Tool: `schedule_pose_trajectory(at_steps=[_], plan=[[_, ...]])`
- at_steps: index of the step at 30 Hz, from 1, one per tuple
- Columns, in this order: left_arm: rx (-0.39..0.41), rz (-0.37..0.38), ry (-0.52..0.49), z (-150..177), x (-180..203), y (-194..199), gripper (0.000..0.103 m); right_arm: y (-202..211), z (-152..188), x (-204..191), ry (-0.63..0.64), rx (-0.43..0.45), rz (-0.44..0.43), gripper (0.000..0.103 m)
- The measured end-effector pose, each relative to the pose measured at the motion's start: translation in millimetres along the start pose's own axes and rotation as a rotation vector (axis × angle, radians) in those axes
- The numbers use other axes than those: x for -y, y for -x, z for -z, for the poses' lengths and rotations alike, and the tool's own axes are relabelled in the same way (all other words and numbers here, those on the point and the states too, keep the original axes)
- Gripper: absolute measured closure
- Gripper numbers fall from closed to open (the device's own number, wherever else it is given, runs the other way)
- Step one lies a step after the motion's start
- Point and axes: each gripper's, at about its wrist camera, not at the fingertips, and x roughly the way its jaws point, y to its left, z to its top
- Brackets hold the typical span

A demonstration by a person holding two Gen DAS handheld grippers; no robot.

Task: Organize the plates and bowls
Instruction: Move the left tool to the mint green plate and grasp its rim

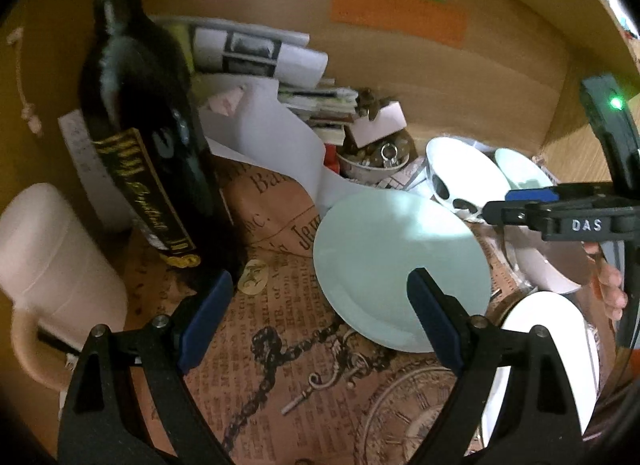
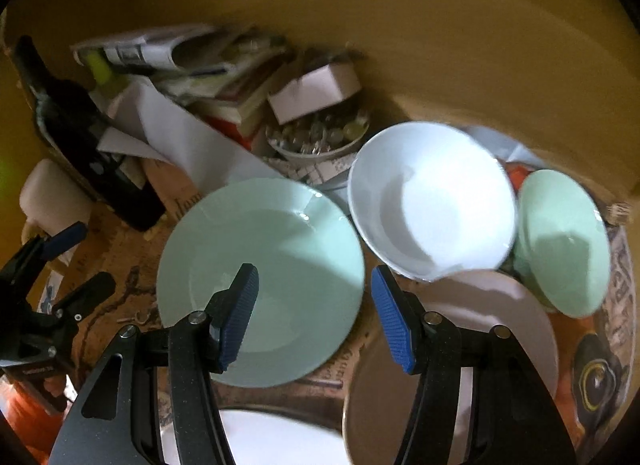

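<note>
Crowding the mint plate (image 2: 260, 277) are a wine bottle (image 1: 136, 137) and white bowl (image 2: 432, 201); both claws gape empty.

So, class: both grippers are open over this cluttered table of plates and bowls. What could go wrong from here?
1. The wine bottle stands close beside the left gripper; a sideways swing might topple it.
2. The white bowl rests tilted against other dishes and may slip if a neighbour is lifted.
3. The pale green plate lies flat on the printed paper, so the right gripper may struggle to catch its rim.
</note>
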Motion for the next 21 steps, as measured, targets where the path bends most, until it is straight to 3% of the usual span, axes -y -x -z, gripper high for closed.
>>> schedule_pose_trajectory(at_steps=[7, 17, 21], plan=[[-0.076, 0.034, -0.003, -2.8, -4.5, -30.3, 0.013, -31.7, -13.4, 4.0, -0.009, -0.150, -0.006, 0.048], [-0.163, 0.063, 0.004, -2.0, -8.5, -58.6, 0.013, -60.2, -18.3, -12.0, 0.042, -0.256, 0.084, 0.048], [-0.176, 0.076, -0.004, 0.1, -9.5, -60.9, 0.013, -72.3, -19.8, -19.8, 0.041, -0.290, 0.113, 0.041]])
